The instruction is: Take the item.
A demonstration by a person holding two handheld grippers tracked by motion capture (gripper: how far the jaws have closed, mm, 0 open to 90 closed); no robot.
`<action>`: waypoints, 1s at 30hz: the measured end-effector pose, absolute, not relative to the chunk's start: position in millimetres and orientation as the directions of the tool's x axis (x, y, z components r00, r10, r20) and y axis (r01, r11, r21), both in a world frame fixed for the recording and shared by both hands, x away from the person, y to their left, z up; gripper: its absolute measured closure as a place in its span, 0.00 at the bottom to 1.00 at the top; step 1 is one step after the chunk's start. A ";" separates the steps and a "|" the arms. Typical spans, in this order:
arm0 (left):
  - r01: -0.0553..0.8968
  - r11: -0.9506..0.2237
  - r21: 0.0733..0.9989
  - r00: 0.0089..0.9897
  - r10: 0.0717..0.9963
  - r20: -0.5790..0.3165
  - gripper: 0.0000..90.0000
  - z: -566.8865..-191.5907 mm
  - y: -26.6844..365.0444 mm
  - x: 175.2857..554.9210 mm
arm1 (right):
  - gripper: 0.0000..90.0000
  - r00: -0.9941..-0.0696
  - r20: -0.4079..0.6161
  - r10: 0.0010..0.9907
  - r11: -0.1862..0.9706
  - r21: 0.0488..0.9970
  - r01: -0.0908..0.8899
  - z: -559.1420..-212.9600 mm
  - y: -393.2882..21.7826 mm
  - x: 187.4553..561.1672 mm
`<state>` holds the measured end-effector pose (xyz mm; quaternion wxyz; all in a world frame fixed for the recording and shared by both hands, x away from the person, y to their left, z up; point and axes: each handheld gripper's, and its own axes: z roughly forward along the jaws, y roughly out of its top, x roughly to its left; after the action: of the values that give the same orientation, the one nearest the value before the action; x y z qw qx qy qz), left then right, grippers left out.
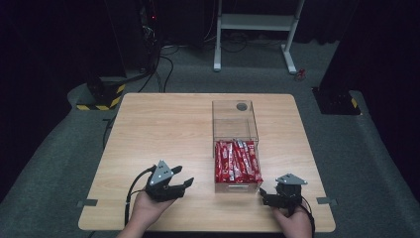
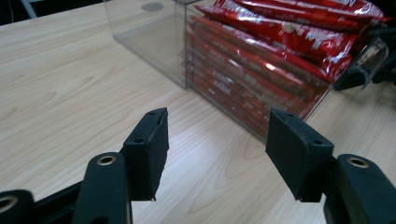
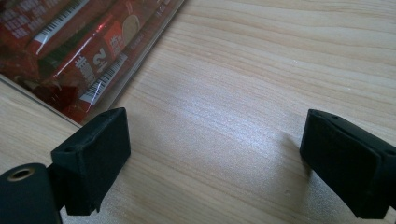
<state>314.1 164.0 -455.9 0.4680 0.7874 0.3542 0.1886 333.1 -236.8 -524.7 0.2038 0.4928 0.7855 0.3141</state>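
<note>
We are working at a wooden table that is carrying a clear plastic box right of centre. The box is lying with its long axis running away from us: the far half is standing empty, with a small round disc at its far end, and the near half is holding red snack packets packed side by side, their long axes also pointing away from us.

We are holding the left gripper near the front edge, to the left of the box and apart from it, aimed toward the box's near corner. Its jaws are standing open with nothing between them. We are holding the right gripper just beside the box's near right corner, jaws also spread with bare wood between them.

Beyond the table, a white frame is standing on the grey floor, and yellow-and-black striped bases are sitting at far left; none of this is blocking either gripper.

The left gripper view is showing the packets stacked in layers behind the clear wall, a detail the high view is hiding. The right gripper view is showing barcodes and print on the packets through the box's wall, with the box edge just beside one of its jaws
</note>
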 end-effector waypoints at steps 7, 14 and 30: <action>0.369 -0.314 0.875 0.700 0.713 -0.039 0.44 -449.2 148.0 319.4 | 0.09 -0.433 -0.011 0.901 0.319 0.695 0.645 -524.7 -236.8 333.1; 0.364 -0.310 0.878 0.717 0.695 -0.052 0.44 -445.7 133.9 324.6 | 0.09 -0.434 -0.011 0.901 0.319 0.695 0.645 -524.7 -236.7 333.0; 0.344 -0.296 0.891 0.755 0.651 -0.075 0.46 -434.8 105.8 334.2 | 0.09 -0.438 -0.013 0.899 0.323 0.696 0.642 -524.8 -236.9 333.1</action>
<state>334.2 105.8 -434.8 0.5029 0.7903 0.3147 0.1528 333.1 -236.9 -524.8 0.2041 0.4893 0.7873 0.3149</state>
